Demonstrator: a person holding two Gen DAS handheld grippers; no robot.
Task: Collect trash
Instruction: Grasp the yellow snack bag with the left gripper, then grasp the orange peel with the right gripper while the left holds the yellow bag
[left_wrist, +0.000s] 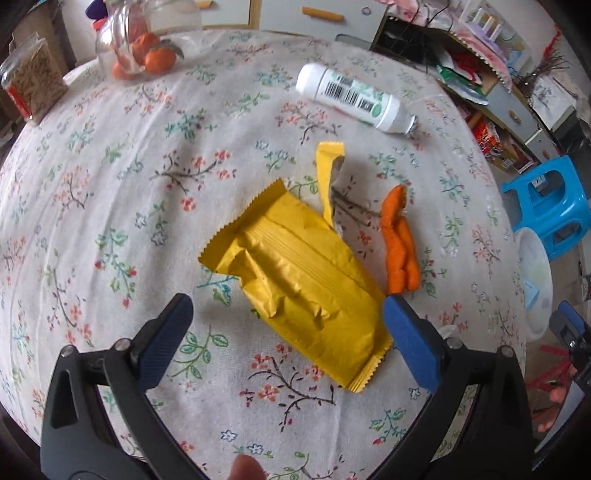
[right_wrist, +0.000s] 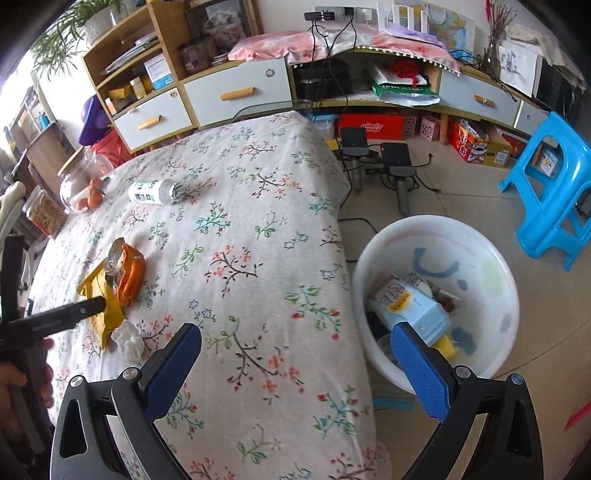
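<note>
Left claw (left_wrist: 288, 332) gapes wide around the yellow wrapper (left_wrist: 295, 280), mid-frame on the tabletop (left_wrist: 110, 184). Crinkly foil (slippery stuff) could slide out. Right claw (right_wrist: 295, 365) is wide, empty, lower frame.

On the worktop (right_wrist: 258, 295) lie one yellow wrapper (left_wrist: 295, 280), one orange wrapper (left_wrist: 399, 243), one white bottle (left_wrist: 354, 96) and one crumpled tissue (right_wrist: 129, 341). One glass jar (right_wrist: 79, 188) and one white basin (right_wrist: 491, 266) show. Two hand-held grippers: left (left_wrist: 286, 347), right (right_wrist: 295, 369).
</note>
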